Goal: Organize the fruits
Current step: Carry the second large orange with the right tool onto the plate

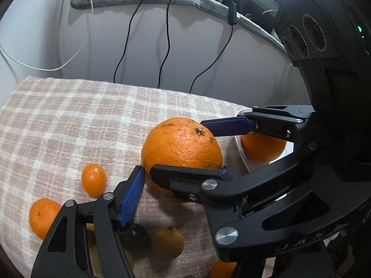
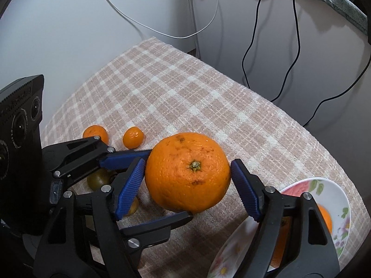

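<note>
The large orange (image 2: 187, 173) sat stem-up on the checked cloth (image 2: 185, 92), squarely between the blue ribbed pads (image 2: 129, 185) of the right claw (image 2: 186, 165), which pressed on its two sides and gripped it. The left claw (image 2: 169, 184) came in across the right claw's left finger. Its far finger touched the orange's far left side and its near finger ran under the near edge. Whether that claw was squeezing or merely standing astride could not be told.

Beyond the left claw's far finger lay two small mandarins (image 2: 133, 137) (image 2: 96, 133), apart from each other. A dark green fruit (image 2: 98, 178) showed between the two claws' fingers. Behind the right claw's right finger stood a white floral plate (image 2: 343, 199) holding another orange (image 2: 324, 215).

The camera block (image 2: 20, 120) on the left claw bore lettering too blurred to read. Black cables (image 2: 250, 46) hung down past the cloth's far edge.
</note>
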{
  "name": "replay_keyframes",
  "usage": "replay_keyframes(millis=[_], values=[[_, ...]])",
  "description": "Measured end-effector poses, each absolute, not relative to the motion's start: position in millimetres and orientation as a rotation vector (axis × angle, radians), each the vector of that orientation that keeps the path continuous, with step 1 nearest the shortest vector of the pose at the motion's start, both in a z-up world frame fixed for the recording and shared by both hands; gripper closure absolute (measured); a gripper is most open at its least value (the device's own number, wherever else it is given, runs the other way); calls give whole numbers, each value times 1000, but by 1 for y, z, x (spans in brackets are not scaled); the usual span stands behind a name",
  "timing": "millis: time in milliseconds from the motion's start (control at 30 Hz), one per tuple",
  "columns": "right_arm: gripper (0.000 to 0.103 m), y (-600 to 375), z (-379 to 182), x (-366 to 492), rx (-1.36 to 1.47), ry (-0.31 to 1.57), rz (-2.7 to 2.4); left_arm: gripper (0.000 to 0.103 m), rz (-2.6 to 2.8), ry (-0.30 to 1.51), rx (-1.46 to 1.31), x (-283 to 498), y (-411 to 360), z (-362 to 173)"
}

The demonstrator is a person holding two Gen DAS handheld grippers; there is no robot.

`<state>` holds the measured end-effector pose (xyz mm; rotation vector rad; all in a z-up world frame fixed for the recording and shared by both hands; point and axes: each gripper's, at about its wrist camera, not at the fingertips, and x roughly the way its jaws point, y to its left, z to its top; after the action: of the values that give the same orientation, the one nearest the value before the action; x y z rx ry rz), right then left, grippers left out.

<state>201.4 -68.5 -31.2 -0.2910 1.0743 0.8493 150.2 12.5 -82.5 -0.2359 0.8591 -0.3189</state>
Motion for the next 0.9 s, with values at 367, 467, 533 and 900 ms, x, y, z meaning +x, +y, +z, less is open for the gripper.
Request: replay_keyframes(millis=[367,467,533,900], values=[[27,-69,-29,198,-292,1058,835,38,-317,848,-236,143,12,-79],[27,-71,-27,196,-282,1050,836,38,-317,837,-238,139,12,-75],[27,-72,-23,194,-279,1039,835,38,-318,826,-239,136,11,-70],[27,-86,5,177,-276,983,828,38,-328,771,-231,115,0,-42]])
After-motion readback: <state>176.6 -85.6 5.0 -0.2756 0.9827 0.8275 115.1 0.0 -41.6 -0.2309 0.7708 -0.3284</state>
